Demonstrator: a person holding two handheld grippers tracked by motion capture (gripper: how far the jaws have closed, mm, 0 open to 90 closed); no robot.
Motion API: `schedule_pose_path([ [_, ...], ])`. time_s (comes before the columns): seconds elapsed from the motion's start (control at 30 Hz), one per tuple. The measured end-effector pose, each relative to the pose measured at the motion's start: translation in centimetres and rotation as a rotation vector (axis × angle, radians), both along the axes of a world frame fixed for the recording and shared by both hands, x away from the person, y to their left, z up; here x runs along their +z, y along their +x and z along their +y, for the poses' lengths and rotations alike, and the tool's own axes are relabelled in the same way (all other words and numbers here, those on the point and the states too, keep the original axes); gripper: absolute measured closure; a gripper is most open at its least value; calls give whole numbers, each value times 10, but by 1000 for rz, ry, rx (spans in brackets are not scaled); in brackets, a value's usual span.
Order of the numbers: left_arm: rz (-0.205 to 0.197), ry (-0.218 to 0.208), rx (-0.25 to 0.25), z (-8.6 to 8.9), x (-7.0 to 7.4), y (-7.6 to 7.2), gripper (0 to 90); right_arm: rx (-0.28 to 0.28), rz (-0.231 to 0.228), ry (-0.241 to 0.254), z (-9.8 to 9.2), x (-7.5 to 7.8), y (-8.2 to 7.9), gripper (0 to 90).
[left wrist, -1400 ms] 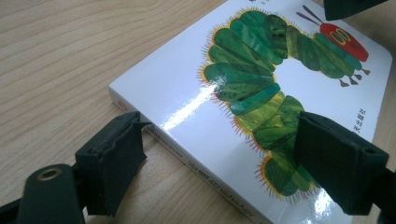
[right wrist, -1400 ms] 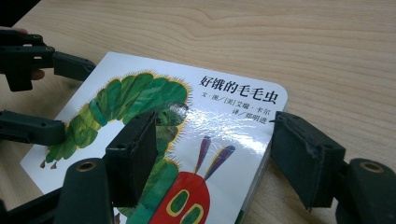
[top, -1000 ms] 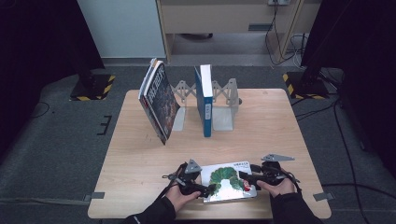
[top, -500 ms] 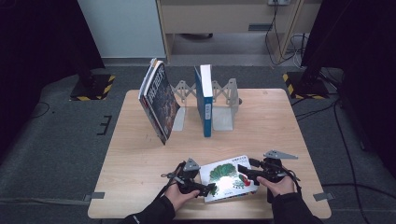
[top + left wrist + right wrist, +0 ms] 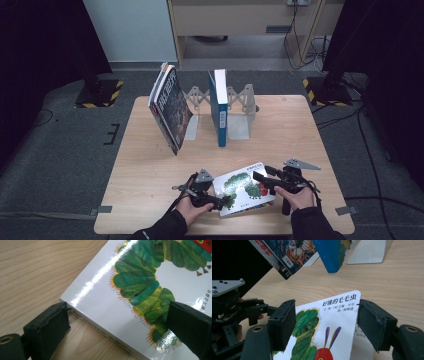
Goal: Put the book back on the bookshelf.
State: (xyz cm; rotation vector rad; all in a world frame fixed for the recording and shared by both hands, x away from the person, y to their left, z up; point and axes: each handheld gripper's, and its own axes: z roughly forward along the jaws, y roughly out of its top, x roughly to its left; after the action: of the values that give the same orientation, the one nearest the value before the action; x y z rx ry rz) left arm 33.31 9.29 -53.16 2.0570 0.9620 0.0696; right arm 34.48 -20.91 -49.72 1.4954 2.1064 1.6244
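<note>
Nearest to us, the picture book (image 5: 244, 188) lies flat at the front edge of the table (image 5: 300, 130), between our two hands. Our left gripper (image 5: 223, 202) has its jaws at the book's near-left corner; they have just been opening, one jaw beside the spine on the wood and the other over the cover, neither pressing that we can see. Our right gripper (image 5: 259, 179) straddles the book's right end with its jaws fairly wide, one on each side of the cover; we cannot tell whether they touch it.

Farther back, a dark book (image 5: 170, 107) leans steeply, and a blue book (image 5: 219, 106) stands upright in the metal bookends (image 5: 239, 117).

The risk, we judge, is the glossy cover: if we close on only a thin edge, the book could slip or pivot and fall. Carried back carelessly, it could knock over the leaning book.
</note>
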Motion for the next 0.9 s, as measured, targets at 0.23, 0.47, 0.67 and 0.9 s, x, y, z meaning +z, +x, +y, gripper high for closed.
schedule_pose_path([
  [0.23, 6, -8, 5, 1, 0, 0, 26, 49, 60, 9, 2, -5, -5, 368],
  [0.47, -5, -6, -1, 0, -1, 0, 22, 95, 87, -70, 3, -10, -3, 408],
  [0.67, -35, -19, -9, 1, -5, -1, 8, 109, 113, -110, 4, -14, 1, 423],
  [0.9, -38, -10, -10, -1, -5, -2, 0, 136, 135, -121, 7, -18, 5, 394],
])
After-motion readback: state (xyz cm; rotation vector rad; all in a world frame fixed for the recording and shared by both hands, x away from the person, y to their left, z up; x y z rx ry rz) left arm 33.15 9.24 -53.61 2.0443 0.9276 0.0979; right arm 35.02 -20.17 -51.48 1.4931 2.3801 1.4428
